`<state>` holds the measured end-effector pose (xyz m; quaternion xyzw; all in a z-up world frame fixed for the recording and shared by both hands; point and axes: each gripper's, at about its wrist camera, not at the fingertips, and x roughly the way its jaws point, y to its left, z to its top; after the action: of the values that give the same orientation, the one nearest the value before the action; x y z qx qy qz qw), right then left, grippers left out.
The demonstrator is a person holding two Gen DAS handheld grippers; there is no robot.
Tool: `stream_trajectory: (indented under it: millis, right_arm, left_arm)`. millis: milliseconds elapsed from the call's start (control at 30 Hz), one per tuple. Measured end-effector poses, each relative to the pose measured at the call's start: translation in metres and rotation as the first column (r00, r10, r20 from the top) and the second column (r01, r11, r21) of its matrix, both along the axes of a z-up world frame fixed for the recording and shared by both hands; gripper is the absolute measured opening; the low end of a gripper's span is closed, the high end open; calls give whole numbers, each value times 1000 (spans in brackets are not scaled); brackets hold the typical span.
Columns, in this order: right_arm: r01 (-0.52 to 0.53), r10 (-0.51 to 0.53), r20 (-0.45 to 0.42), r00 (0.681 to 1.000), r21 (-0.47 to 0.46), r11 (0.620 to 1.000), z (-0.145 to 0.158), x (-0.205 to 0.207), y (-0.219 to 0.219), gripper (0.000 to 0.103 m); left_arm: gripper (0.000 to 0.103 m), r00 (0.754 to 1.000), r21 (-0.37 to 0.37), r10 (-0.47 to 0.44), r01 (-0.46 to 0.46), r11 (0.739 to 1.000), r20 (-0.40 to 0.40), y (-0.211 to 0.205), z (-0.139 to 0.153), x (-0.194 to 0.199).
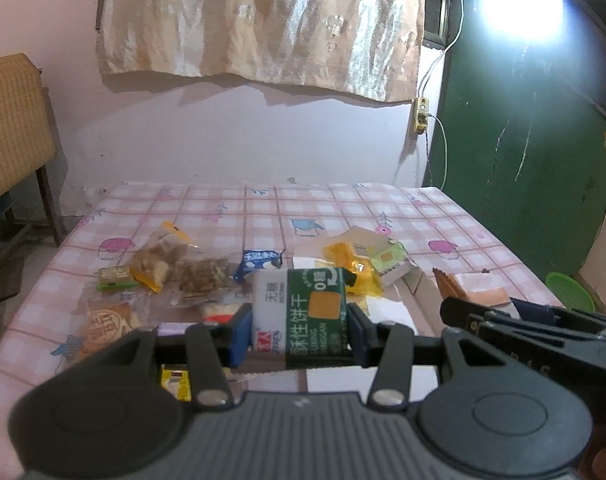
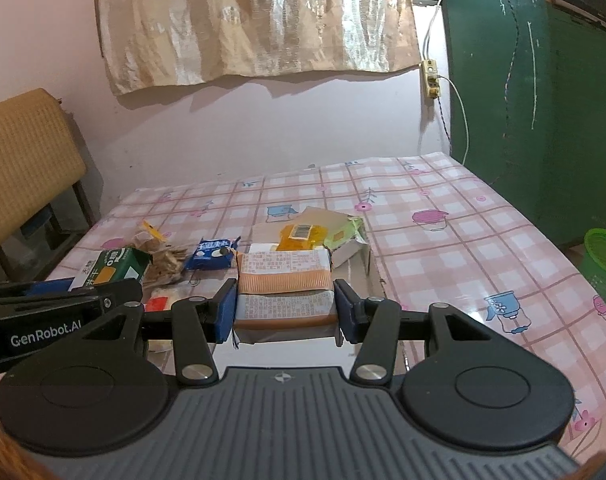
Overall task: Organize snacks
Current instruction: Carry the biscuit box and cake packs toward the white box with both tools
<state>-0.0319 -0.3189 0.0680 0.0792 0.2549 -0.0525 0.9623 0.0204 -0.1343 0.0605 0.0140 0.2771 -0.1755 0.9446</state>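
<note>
So we've got the green-and-white biscuit packet (image 1: 301, 314) clenched between the left gripper (image 1: 299, 334) pads, lifted clear of the pink checked tablecloth (image 1: 443, 216). The right gripper (image 2: 285, 306) is clamped on an orange-and-white biscuit packet (image 2: 283, 286), held label side up, also off the cloth.

Taking the little cardboard box (image 2: 353, 252) as our landmark: it sits just past the orange packet, already stuffed with a yellow packet (image 2: 301, 236) and a light green one (image 2: 345, 234). Left of the box lies a blue cookie pack (image 2: 213, 256), and further left a loose heap of clear-wrapped snacks (image 1: 175, 264). A green basket (image 2: 605, 260) sits well off to the box's right, beyond the table edge.

Our take: carry one packet at a time to the box, keep the squeeze gentle so the biscuits don't crack, and lay them flat rather than dropping them on the heap.
</note>
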Motion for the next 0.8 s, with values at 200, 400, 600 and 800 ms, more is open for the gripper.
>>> stream_trajectory:
  millis: [200,400,600,800]
  right_arm:
    - [20,-20,0,1000,-2,1000,0,1,-3,62]
    - [34,-34,0,999,-4,999,1,0,-5,62]
    - [46,-46,-5,999,-4,999,0,0,-8,62]
    - [54,-54,-6,999,-3,999,0,3,-8,62]
  left_arm:
    - [47,1000,-1,-16,16,1000,0,-9,0,3]
    - [47,1000,-1,-31,31,1000,2,-17,0,6]
    - [47,999,4,-40,40,999,-2,-24,-2,9]
    - [47,999,11,-48,49,999,-7,-29,-4,13]
